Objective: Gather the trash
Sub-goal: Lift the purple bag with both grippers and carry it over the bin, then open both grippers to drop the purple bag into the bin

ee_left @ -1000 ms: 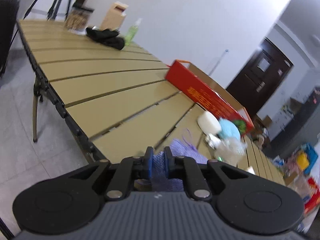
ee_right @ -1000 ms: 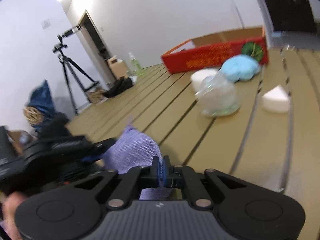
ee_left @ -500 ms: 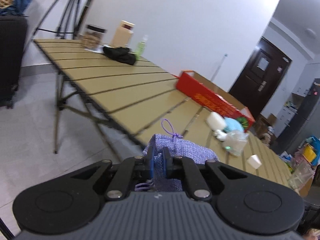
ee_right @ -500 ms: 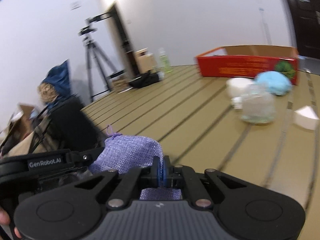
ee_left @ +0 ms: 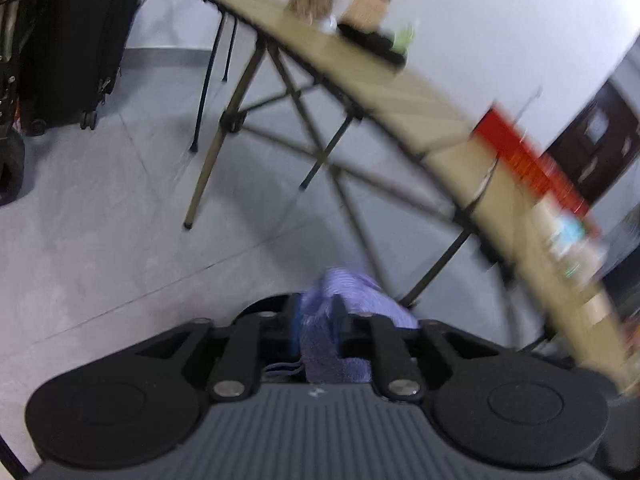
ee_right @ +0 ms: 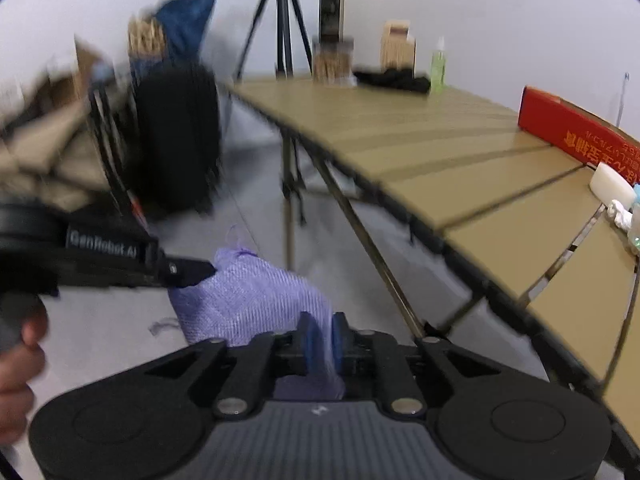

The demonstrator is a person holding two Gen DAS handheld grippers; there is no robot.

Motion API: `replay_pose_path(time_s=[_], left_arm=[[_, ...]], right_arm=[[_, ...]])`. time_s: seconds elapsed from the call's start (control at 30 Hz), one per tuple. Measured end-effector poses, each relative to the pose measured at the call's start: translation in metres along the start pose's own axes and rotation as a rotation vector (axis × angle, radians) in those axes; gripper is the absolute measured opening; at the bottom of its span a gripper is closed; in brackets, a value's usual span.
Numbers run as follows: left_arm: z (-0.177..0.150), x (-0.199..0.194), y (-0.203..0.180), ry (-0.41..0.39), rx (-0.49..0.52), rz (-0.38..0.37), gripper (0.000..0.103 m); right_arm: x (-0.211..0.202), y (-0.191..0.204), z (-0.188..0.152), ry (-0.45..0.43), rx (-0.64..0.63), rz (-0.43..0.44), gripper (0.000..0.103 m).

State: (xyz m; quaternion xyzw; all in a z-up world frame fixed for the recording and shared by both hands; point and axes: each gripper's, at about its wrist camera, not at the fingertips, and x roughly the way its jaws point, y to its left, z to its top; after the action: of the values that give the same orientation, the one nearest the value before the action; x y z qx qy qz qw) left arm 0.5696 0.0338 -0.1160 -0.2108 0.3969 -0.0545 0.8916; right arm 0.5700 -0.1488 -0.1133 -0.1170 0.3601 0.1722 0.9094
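Observation:
A purple mesh bag hangs over the grey floor beside the tan slatted table, stretched between both grippers. My right gripper has one edge of the cloth between its blue pads, and its jaws are opening. My left gripper reaches in from the left and pinches the bag's far corner. In the left wrist view, the bag fills the gap of the left gripper, whose jaws are also opening. A white foam piece lies on the table by a red box.
A black suitcase and a tripod stand on the floor left of the table. Folding table legs cross the floor ahead. A jar, a carton, dark cloth and a green bottle sit at the table's far end. A hand grips the left tool.
Both grippers have carried the purple bag off the tabletop and down to the left, so it now hangs over the floor. The gaps between both pairs of pads have widened slightly.

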Motion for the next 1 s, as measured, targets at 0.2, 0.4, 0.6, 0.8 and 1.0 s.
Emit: replay_pose_path(time_s=[0.2,0.4,0.6,0.8,1.0], left_arm=[[-0.017,0.054,0.0,0.116,0.158,0.129,0.033],[-0.017,0.045,-0.014,0.085,0.233,0.144,0.044],[-0.018,0.038,-0.021,0.075,0.274,0.174,0.046],[-0.011,0.011,-0.033,-0.013,0.317,0.162,0.048],[-0.016,-0.048,-0.077,-0.248,0.421,0.095,0.054]], right_arm=[[0.029,0.002,-0.017,0.112,-0.061,-0.051,0.027],[0.029,-0.006,-0.02,0.143,-0.044,-0.034,0.03],[0.024,-0.006,-0.022,0.136,-0.068,-0.025,0.033],[-0.016,-0.019,-0.02,0.041,-0.039,0.011,0.033],[-0.097,-0.062,-0.018,-0.165,0.073,-0.002,0.033]])
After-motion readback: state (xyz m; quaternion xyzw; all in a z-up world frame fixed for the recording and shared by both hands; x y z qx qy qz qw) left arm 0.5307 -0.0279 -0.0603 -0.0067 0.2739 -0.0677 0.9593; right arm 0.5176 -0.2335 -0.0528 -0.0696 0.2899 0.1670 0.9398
